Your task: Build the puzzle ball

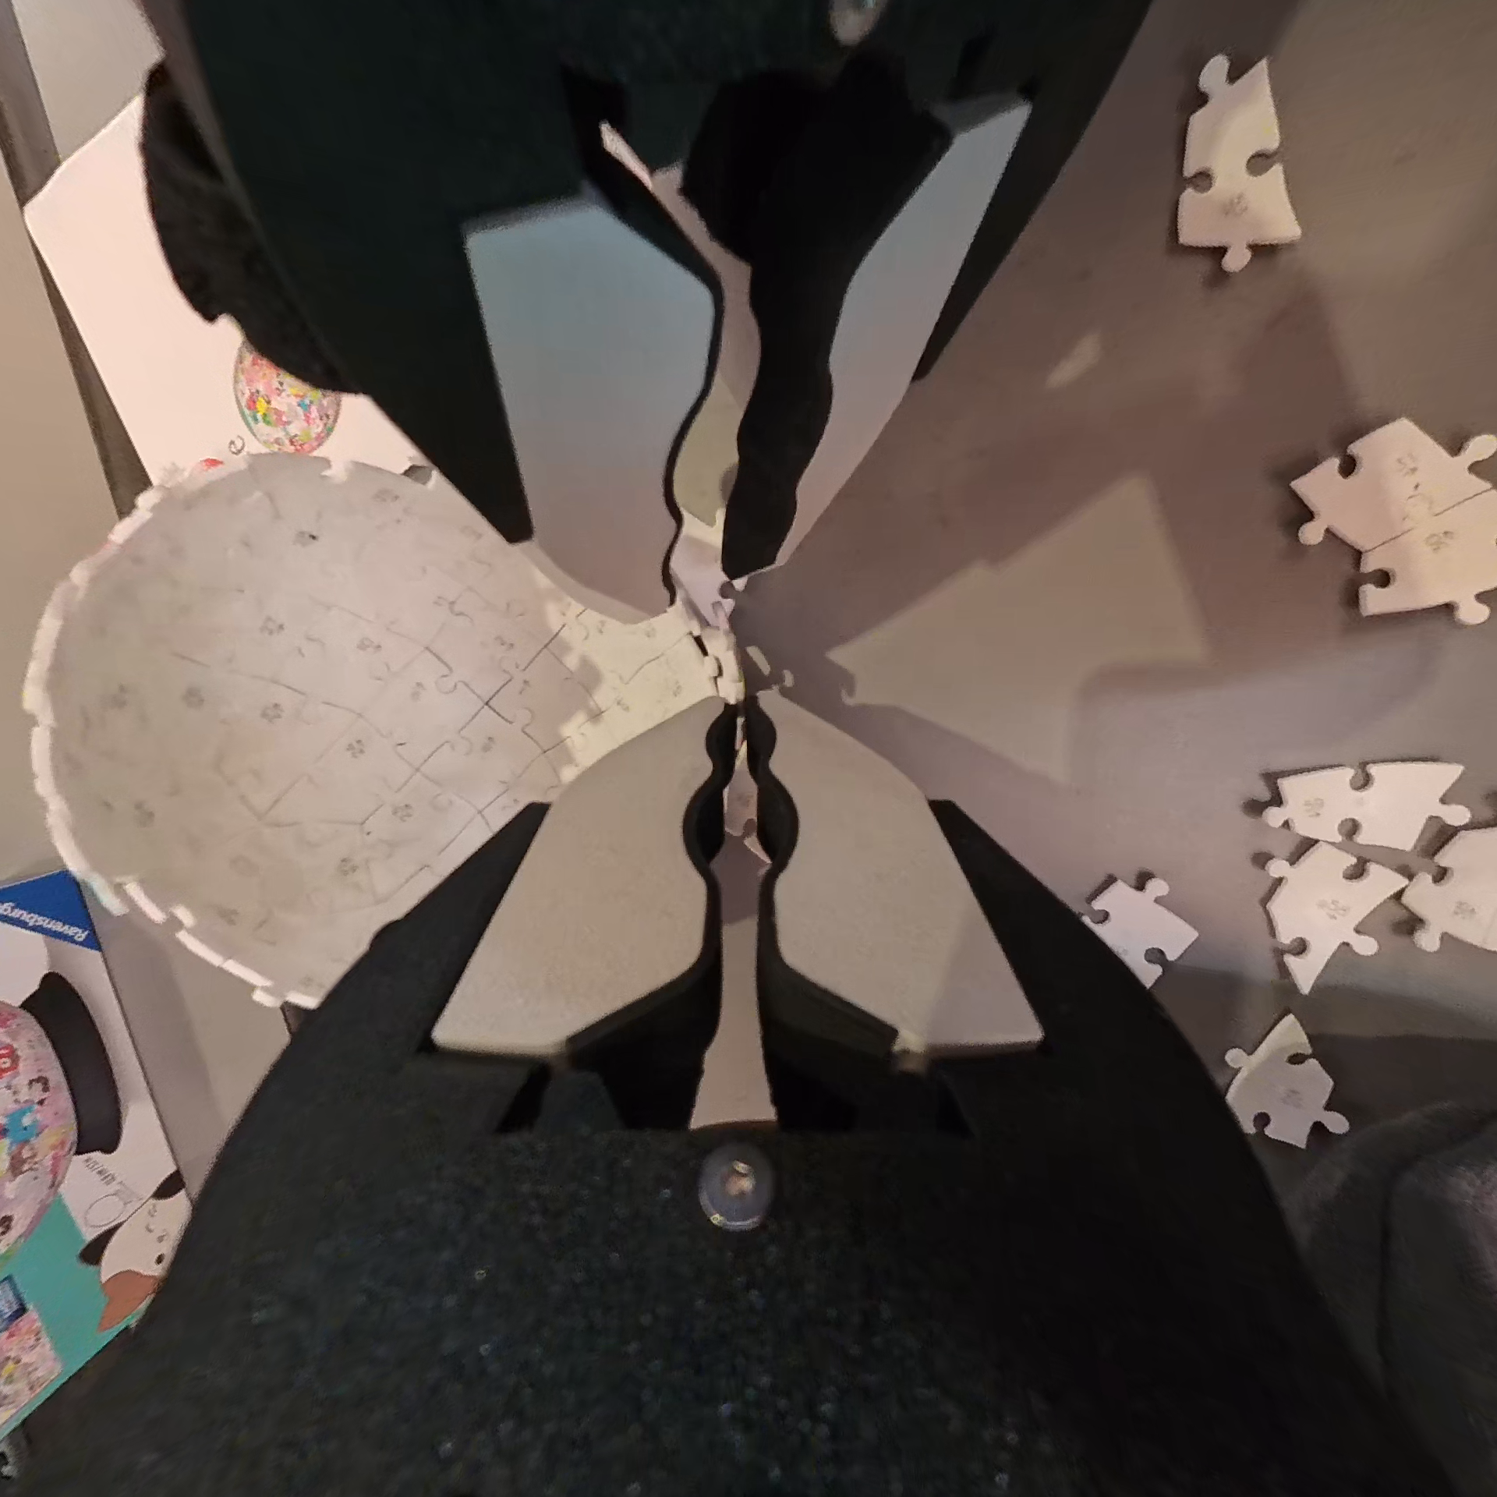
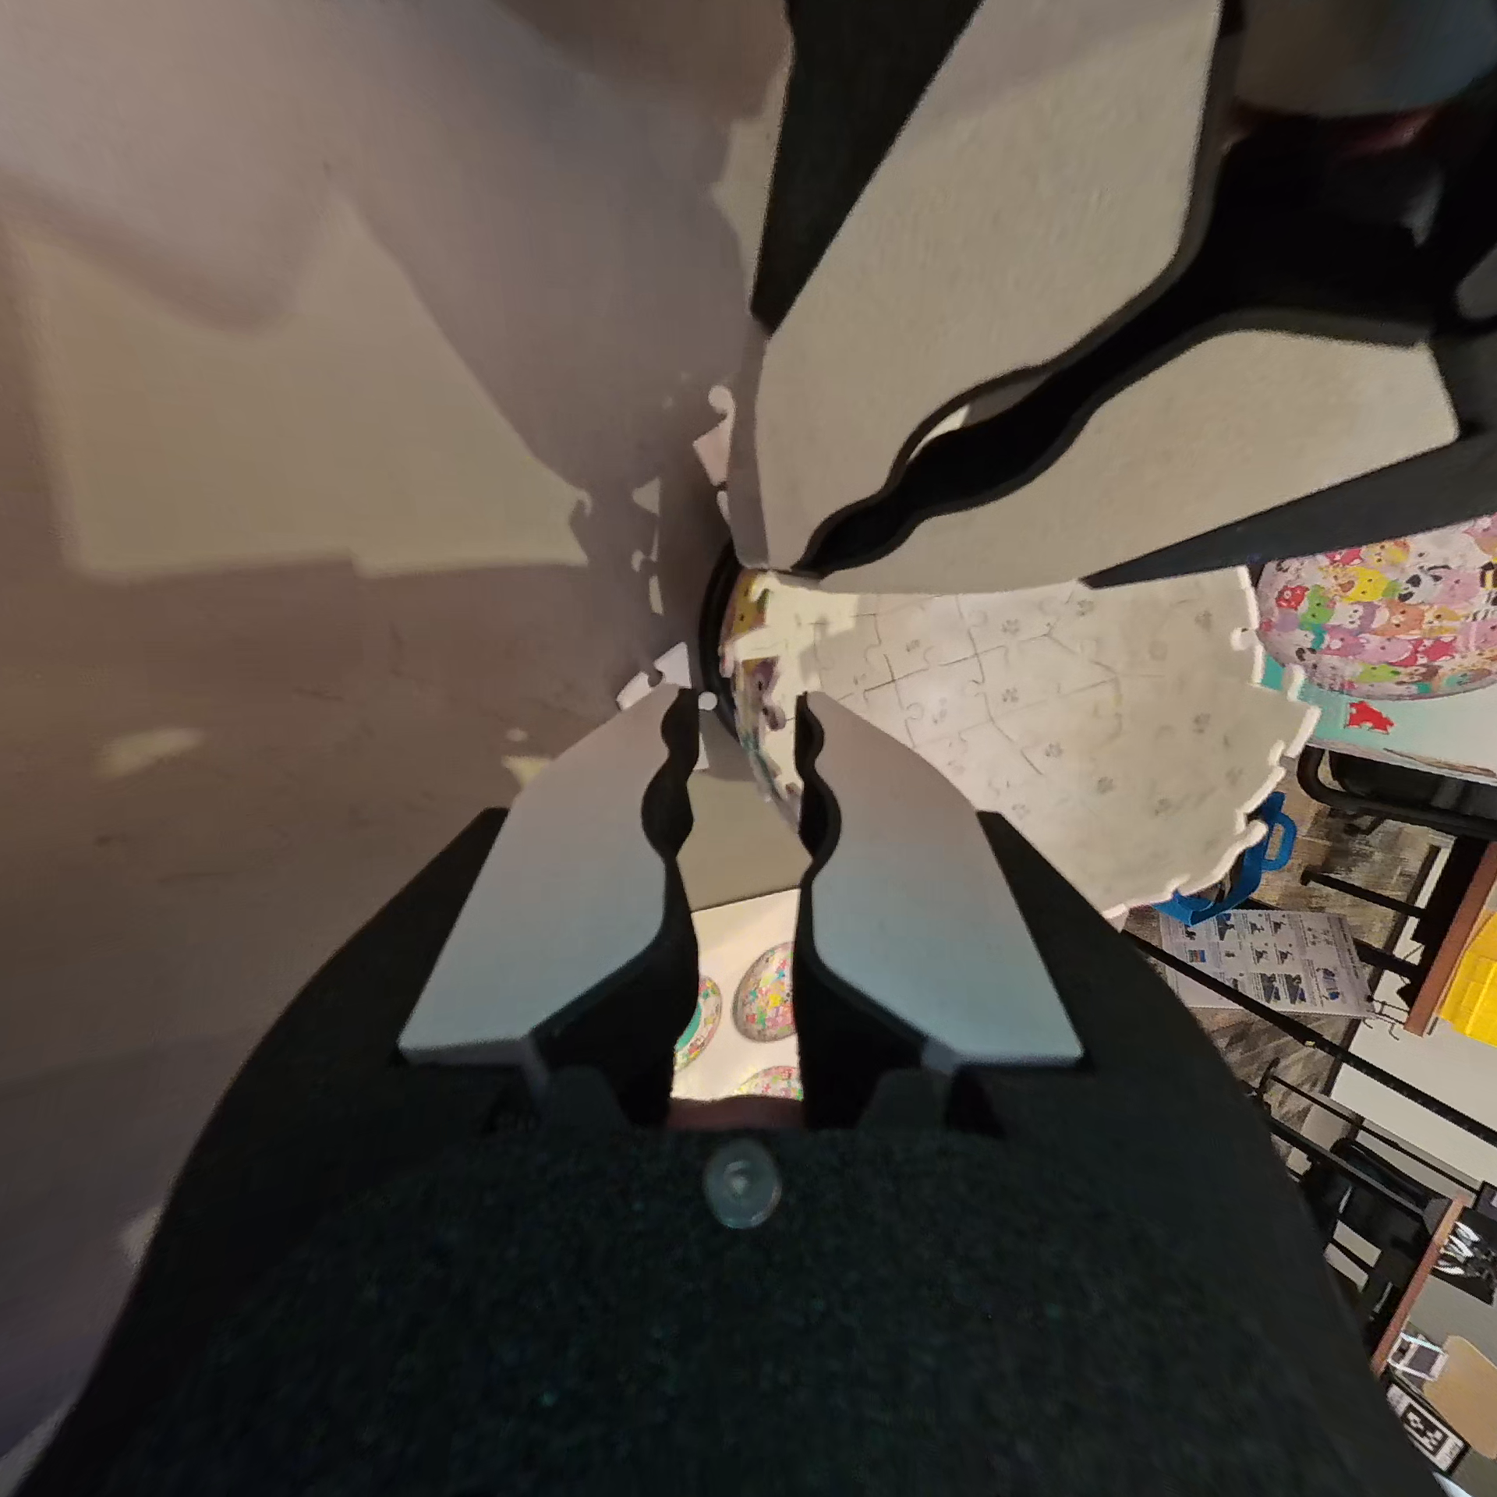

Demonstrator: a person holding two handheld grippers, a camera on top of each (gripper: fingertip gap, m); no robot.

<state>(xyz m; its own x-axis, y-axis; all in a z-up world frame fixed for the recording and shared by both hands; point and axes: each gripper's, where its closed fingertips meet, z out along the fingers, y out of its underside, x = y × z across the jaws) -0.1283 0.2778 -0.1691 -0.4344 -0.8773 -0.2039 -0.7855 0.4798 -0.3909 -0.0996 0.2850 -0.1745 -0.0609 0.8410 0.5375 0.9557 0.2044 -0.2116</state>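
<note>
The half-built white plastic puzzle ball shell (image 1: 267, 729) lies left of both tools, with its open side toward the camera. The left gripper (image 1: 733, 729), nearly closed, pinches the shell's rim. The right gripper (image 2: 749, 721), narrowly open, meets that rim opposite; whether it grips the small curved piece (image 1: 703, 567) there, I cannot tell. Loose white pieces (image 1: 1361, 859) lie far right on the table.
</note>
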